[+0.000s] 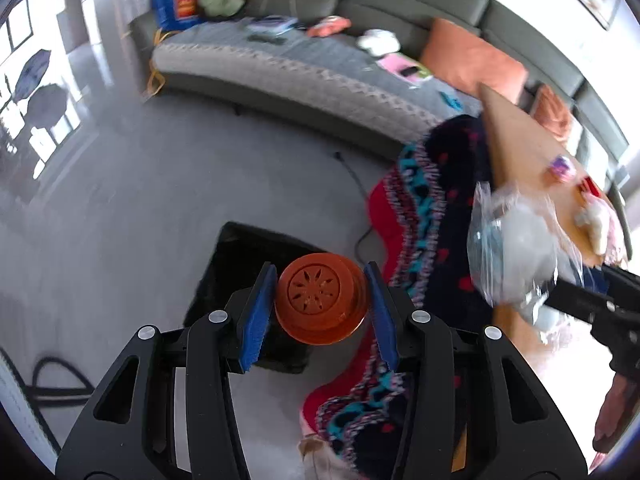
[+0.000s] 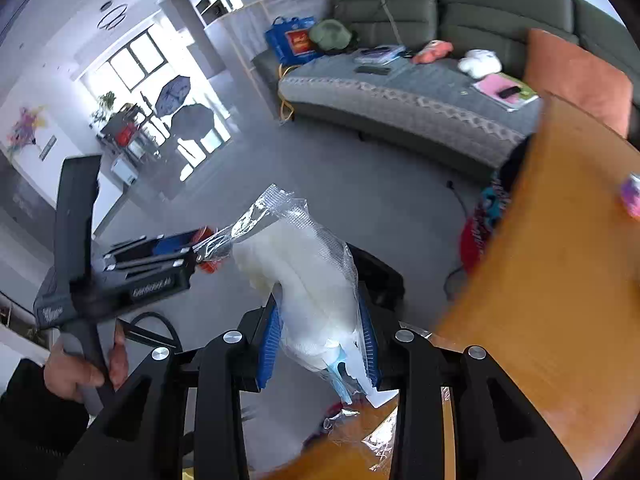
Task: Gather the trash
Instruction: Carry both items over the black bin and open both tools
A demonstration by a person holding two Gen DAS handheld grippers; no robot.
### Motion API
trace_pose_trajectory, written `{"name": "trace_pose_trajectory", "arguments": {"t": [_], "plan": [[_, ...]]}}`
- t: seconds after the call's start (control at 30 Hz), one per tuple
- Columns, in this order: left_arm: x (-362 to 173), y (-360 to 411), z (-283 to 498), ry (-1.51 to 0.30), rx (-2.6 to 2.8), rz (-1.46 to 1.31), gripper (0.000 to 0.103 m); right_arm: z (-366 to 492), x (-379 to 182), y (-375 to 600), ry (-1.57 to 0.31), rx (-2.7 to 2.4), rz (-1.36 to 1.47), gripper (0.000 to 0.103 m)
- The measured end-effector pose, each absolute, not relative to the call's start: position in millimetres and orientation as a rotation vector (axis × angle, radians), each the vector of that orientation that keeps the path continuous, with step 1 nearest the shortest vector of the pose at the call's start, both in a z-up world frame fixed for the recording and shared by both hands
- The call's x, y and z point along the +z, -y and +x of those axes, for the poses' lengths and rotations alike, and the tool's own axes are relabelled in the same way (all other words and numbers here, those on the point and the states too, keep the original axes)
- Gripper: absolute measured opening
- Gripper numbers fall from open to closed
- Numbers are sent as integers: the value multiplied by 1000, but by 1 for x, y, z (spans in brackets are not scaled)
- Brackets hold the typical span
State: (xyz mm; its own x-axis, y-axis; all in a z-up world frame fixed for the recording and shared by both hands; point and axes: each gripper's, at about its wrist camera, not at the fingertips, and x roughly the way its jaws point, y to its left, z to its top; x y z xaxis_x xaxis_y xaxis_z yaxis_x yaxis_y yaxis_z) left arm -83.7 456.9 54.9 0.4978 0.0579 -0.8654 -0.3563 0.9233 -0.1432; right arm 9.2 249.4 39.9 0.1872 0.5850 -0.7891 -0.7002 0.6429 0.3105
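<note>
So, readable text first: not much tbh. The blue bag [image 2: 294, 42] at the upper middle of the right wrist view has a red/yellow label but the print's too small to read, and the writing on the left gripper's body at left of that frame is blurred out.

Left gripper [image 1: 322, 304]: blue pads sit on both sides of an orange cup [image 1: 322, 298], bottom facing the cam, w/ a thin gap showing on the right side, so can't tell if it's truly clamped. Directly under it is a black bin [image 1: 240, 252] on the floor.

Right gripper [image 2: 320, 332] is clamped on a clear plastic bag [image 2: 308, 276] w/ white stuff inside, held left of the wood table [image 2: 560, 280].

Only the left view shows the bin opening and the patterned blanket [image 1: 432, 208]; only the right view shows the person's hand [image 2: 76, 372] and the windows at upper left.
</note>
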Motion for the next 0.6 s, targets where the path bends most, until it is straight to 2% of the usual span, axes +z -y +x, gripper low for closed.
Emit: {"name": "trace_pose_trajectory", "arguments": {"t": [0.27,0.3,0.33,0.37,0.4,0.43,0.6], "plan": [[26,-517,-84,-1073,315,-351,45,28,12,-327,-1105,919,-176,36],[21,-523,-81,-1082,315,-354,45,33,8,-337,-1116,917,-177,39],[16,-529,-80,-1094,313,-359,45,34,6,-343,-1130,921,-174,49],[13,-532,-80,-1102,318,-364,65,40,0,-351,-1166,915,-173,58],[9,-536,-79,-1113,327,-373,97,40,-4,-357,-1185,901,-170,76],[5,-542,-77,-1111,335,-389,97,47,-7,-364,-1193,887,-156,80],[1,-560,-77,-1104,373,-443,97,56,-5,-375,-1185,877,-164,80]]}}
